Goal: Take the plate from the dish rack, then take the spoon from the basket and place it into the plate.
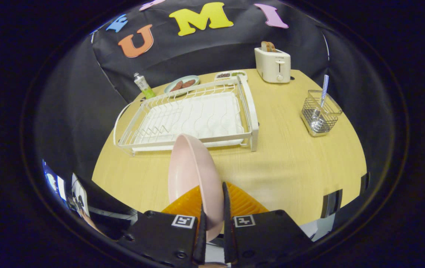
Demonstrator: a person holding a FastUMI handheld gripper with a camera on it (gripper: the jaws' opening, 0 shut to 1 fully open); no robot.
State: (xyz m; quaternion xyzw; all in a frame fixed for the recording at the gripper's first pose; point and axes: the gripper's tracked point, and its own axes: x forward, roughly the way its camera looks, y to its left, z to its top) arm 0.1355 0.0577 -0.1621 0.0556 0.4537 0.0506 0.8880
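Note:
A pale pink plate (194, 175) stands on edge between the two fingers, held above the wooden table (290, 163). My gripper (212, 203) is shut on the plate's rim. Beyond the plate lies the white wire dish rack (194, 115), with nothing in its slots. To the right of the rack stands a small wire basket (319, 113). A spoon (321, 106) with a blue-and-white checked handle stands upright in the basket, bowl down.
A white toaster (273, 65) with bread in it stands at the table's far edge. Behind the rack are a dish with sausages (182, 85), a small tray of food (230, 75) and a green-and-white tube (144, 86).

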